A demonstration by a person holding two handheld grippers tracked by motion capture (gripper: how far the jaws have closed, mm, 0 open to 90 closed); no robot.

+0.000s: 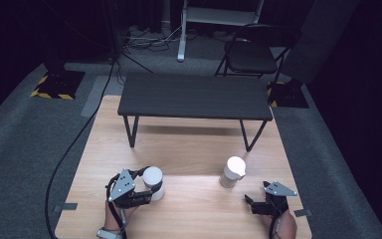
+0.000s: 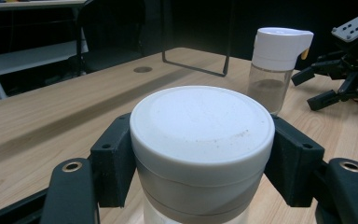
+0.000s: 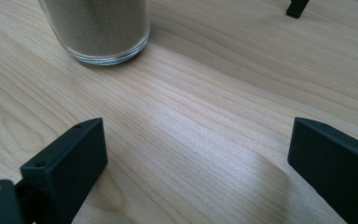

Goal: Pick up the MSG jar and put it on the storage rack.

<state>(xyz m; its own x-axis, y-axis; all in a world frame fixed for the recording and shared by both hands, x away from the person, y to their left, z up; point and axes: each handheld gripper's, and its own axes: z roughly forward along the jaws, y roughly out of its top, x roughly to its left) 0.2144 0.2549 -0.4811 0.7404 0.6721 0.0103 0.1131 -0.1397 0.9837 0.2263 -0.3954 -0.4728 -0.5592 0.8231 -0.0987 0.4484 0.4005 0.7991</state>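
On the pale wooden tabletop, before a low dark bench, the left tongs pinch a white-lidded jar at the near left. The right tongs stand spread and bare, near a spouted jar of brown powder.
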